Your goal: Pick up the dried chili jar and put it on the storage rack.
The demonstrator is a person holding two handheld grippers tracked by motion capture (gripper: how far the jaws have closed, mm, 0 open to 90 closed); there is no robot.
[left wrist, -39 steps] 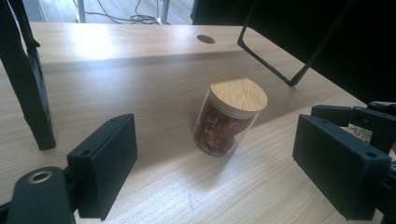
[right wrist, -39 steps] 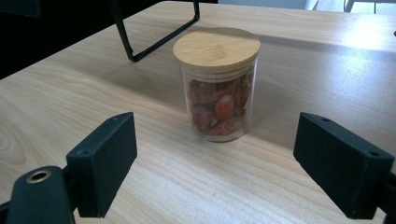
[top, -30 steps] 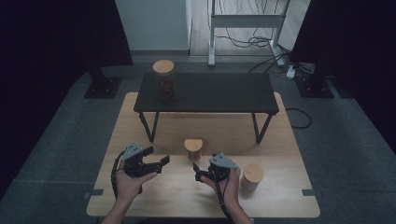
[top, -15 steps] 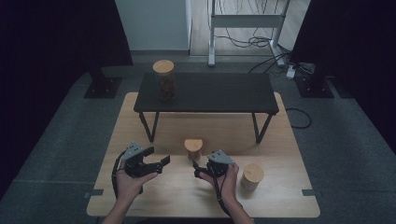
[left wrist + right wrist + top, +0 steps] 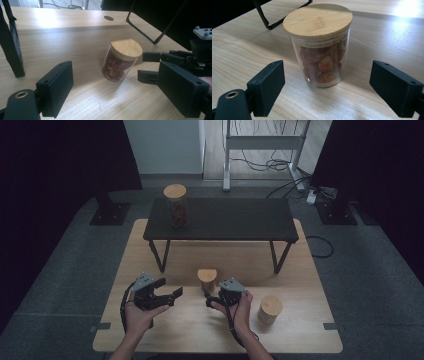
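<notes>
Jar (image 5: 322, 47) | wooden lid unmarked | right gripper (image 5: 215, 298) fingers spread

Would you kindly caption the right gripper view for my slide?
Open right gripper faces a wooden-lidded glass jar of dried red pieces.

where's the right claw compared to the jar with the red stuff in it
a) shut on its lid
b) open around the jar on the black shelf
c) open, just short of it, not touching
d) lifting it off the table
c: in the right gripper view the right claw stands open with the jar upright on the table between and beyond its jaws, untouched.
</notes>
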